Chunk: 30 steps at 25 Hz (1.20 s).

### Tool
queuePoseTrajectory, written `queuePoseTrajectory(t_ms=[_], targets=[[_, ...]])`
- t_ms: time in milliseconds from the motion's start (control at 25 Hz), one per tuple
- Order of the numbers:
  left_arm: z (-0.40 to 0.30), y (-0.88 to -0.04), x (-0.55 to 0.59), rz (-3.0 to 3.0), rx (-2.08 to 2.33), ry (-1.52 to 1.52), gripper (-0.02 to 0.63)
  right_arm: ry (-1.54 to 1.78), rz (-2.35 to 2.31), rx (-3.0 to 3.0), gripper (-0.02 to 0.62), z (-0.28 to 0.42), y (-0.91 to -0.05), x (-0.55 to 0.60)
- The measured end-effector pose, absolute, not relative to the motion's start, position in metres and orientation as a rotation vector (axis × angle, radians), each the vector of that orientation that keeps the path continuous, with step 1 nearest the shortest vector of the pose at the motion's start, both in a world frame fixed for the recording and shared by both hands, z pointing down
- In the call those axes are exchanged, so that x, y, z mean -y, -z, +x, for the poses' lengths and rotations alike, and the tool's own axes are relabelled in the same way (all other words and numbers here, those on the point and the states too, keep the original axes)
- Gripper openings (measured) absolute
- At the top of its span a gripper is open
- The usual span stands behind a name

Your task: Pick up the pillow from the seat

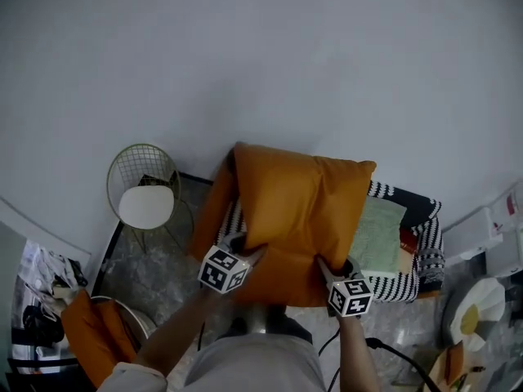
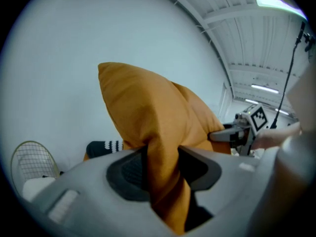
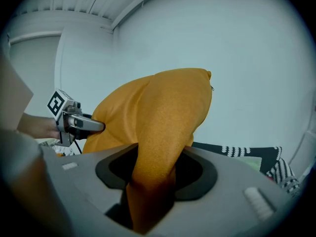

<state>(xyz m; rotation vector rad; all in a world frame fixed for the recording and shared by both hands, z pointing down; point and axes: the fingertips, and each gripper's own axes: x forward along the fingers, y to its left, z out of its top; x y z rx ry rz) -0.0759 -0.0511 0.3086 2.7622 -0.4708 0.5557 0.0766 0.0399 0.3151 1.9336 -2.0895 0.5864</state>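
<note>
Head view: orange pillow [image 1: 302,211] was held up over the striped seat [image 1: 413,261], w/ L gripper [image 1: 248,254] & R gripper [image 1: 328,270] at its near corners.
L gripper view: jaws clamped a fold of pillow fabric.
R gripper view: jaws likewise pinched pillow cloth, pale wall [image 3: 247,58] behind.

The pillow [image 1: 302,211] is orange; the seat [image 1: 400,286] is black-and-white striped.

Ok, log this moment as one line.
phase: pick up pillow | left gripper: shut on pillow corner | right gripper: shut on pillow's other corner | seat: striped cover visible
</note>
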Motion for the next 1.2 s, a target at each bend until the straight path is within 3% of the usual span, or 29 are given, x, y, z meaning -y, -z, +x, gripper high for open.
queuePoseTrajectory(t_ms=[320,1200], targets=[[-0.073,-0.276,0.000,2.855,0.389,-0.520,0.167,-0.487,2.077,2.053,0.215,0.072,-0.284,-0.103],[0.013,-0.242,-0.092,2.932,0.430,-0.424,0.167,-0.377,2.115,2.078,0.210,0.155,-0.251,-0.199]])
